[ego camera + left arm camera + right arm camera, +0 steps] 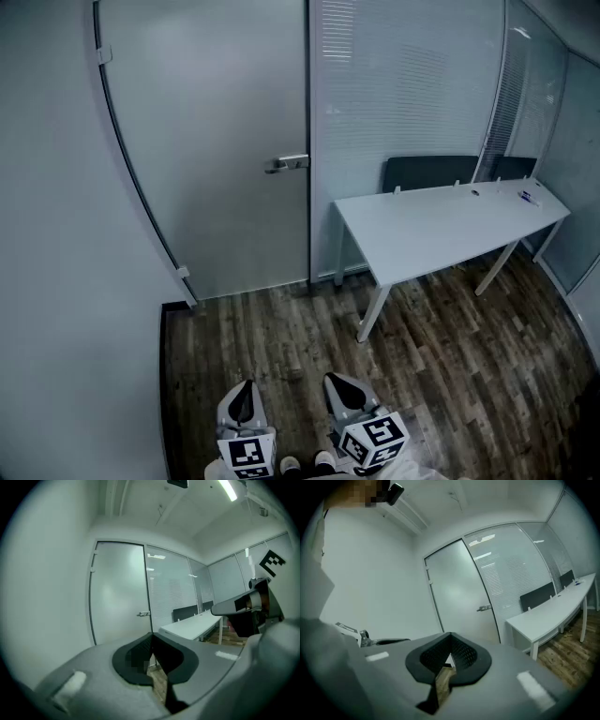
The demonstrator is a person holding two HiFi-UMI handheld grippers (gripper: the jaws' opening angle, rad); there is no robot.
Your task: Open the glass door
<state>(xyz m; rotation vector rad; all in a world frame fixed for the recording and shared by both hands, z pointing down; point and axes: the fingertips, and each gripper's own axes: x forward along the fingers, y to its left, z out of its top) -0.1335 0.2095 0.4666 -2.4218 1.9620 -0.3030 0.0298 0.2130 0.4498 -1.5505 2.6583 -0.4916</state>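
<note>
The frosted glass door (211,141) stands closed in its frame across the room, with a metal lever handle (289,163) at its right edge. The left gripper view shows the door (119,592) and handle (143,614) straight ahead, and in the right gripper view the door (457,592) and handle (483,607) are also far off. My left gripper (247,386) and right gripper (333,381) are side by side at the bottom of the head view, well short of the door. Both are shut with nothing between the jaws.
A white desk (450,225) stands to the right of the door, with dark chairs (431,173) behind it. A glass partition with blinds (403,94) runs beside the door. A plain white wall (56,234) bounds the left. Wood floor (309,328) lies between me and the door.
</note>
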